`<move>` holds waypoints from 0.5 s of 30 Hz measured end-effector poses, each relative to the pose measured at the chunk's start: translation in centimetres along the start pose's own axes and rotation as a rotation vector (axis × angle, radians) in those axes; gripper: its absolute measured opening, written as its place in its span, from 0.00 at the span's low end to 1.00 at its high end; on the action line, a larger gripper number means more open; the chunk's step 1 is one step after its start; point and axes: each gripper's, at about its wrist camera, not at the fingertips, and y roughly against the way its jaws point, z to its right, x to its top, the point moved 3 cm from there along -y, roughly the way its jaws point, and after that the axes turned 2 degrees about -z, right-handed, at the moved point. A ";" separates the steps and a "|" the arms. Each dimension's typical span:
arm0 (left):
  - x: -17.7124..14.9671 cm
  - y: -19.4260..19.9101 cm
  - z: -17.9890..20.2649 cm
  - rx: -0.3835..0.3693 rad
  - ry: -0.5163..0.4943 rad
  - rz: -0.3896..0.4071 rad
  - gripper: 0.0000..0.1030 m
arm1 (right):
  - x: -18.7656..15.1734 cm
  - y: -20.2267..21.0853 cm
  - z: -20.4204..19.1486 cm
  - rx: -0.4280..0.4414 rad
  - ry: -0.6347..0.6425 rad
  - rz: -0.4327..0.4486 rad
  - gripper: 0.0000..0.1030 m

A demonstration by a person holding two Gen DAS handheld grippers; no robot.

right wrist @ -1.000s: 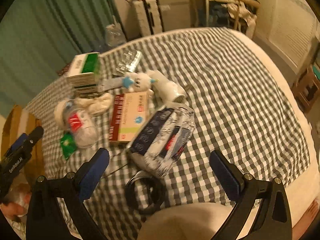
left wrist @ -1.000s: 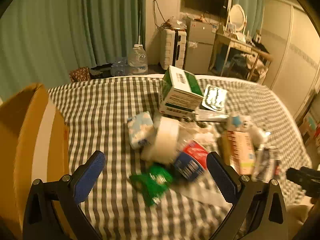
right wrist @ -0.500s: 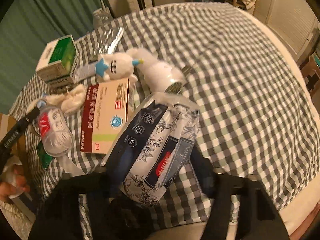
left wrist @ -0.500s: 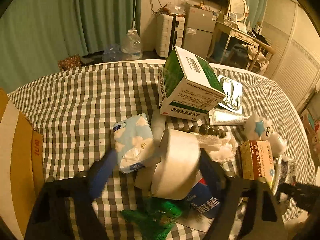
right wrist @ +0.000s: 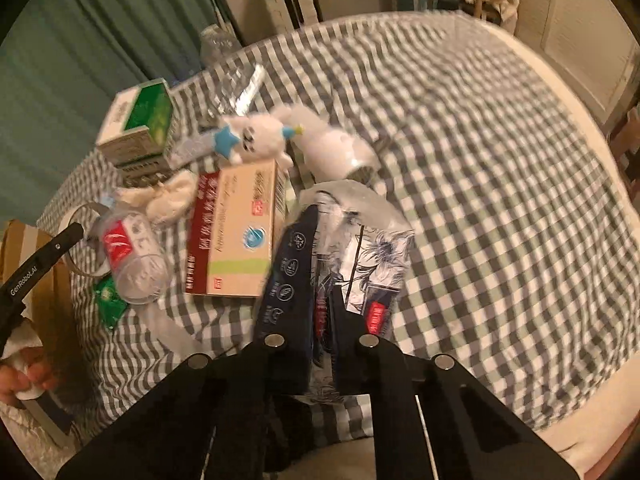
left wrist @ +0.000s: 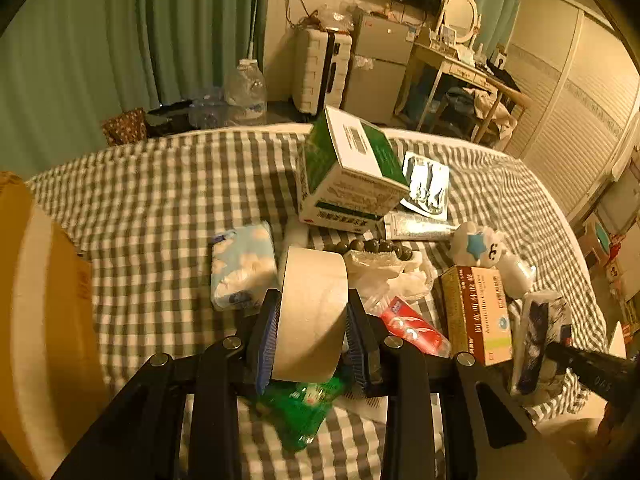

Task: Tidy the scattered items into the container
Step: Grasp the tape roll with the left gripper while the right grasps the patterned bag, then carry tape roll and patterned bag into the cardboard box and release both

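Both claws grip: our left gripper (left wrist: 310, 334) is closing across the light, stiff tape roll (left wrist: 312, 312), our right gripper (right wrist: 322, 320) pinches the soft, slippery plastic packet (right wrist: 340, 256) mid-bed.

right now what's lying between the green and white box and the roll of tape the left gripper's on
In the left wrist view, a string of dark beads lies between the green and white box and the tape roll, beside crumpled white plastic.
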 end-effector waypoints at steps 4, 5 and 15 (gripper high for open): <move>0.2 2.4 -0.8 -0.015 0.020 0.007 0.31 | 0.6 2.9 -0.2 0.004 0.010 0.051 0.06; 0.2 3.2 -1.0 -0.027 0.027 0.010 0.30 | 0.6 3.3 -0.3 0.010 0.010 0.052 0.06; 0.8 13.2 -2.8 -0.047 0.036 0.105 0.30 | 0.5 10.6 -5.2 0.075 0.071 0.160 0.06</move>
